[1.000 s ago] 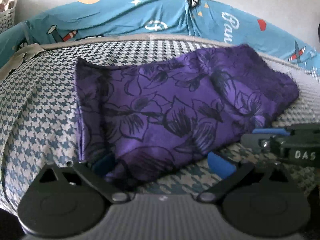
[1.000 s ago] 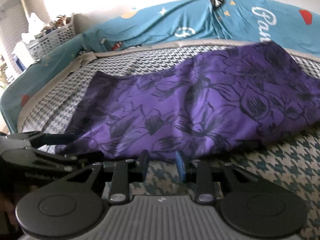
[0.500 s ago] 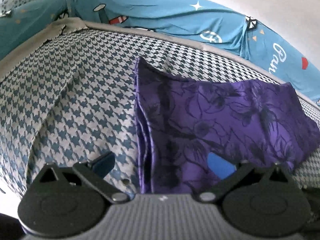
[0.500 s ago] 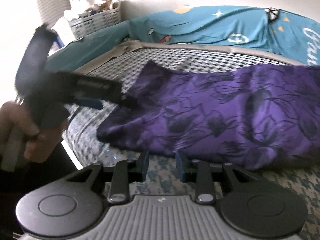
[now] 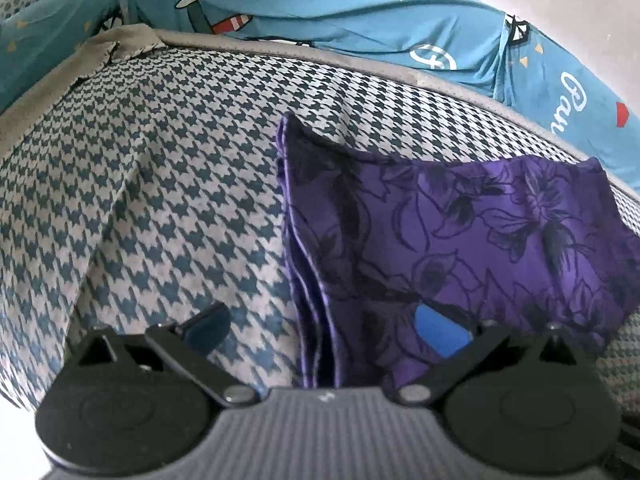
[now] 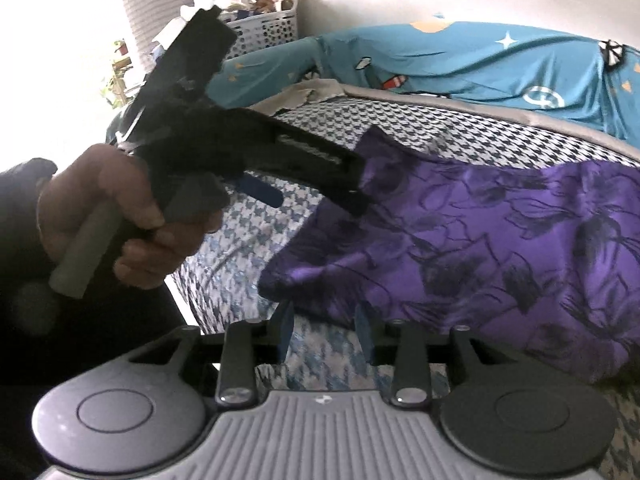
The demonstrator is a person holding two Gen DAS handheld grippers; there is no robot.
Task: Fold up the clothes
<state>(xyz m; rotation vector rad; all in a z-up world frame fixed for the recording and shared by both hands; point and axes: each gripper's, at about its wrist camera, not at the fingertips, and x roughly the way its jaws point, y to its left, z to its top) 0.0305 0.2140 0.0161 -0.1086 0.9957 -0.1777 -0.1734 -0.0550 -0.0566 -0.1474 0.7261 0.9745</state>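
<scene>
One purple floral-print folded garment (image 5: 472,248) on the houndstooth-covered bed (image 5: 140,200), lying toward far edge, layered hems stacked at its left side. Two tools. Left tool (image 5: 324,326) splayed wide, straddling the layered edge, one pad over cloth, one off; not pinching, probably lining up the next fold. Right tool (image 6: 326,330) low at near edge, jaws opening, nothing between. One white basket (image 6: 264,28) beyond far corner.

I see garment (image 5: 472,232): purple cloth, smooth, slight sheen. Cover (image 5: 160,184): matt woven houndstooth. Sheet (image 5: 360,20): teal cloth. Basket (image 6: 264,32): white plastic.
</scene>
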